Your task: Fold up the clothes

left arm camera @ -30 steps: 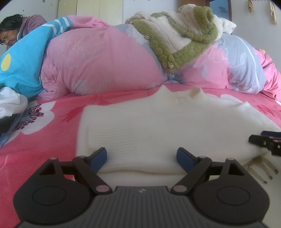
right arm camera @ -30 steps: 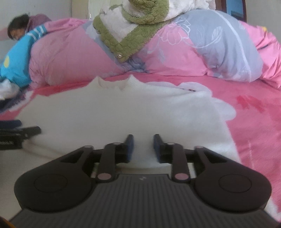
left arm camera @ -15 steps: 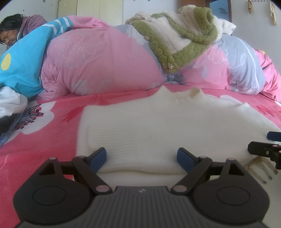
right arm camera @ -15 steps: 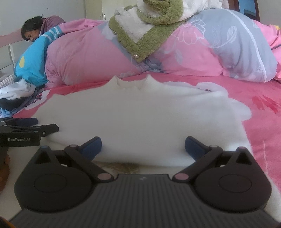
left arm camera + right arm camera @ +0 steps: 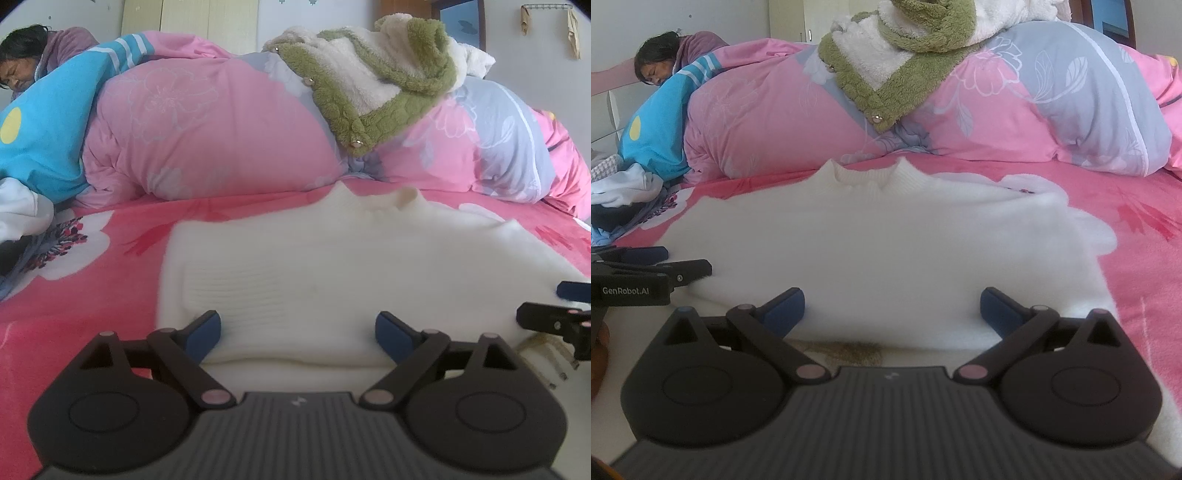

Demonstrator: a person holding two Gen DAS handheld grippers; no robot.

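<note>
While both claws gape over its near hem, the left claw (image 5: 297, 329) and right claw (image 5: 892, 304) gripping nothing, the right's jaws just opened, the white sweater (image 5: 886, 243) lies flat on the pink bed (image 5: 1145, 229) before the rolled quilt (image 5: 221, 125).

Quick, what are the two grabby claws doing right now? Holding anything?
Left gripper: open, holding nothing, over the white sweater.
Right gripper: open, its jaws have just been opening wide, nothing gripped between them.
</note>
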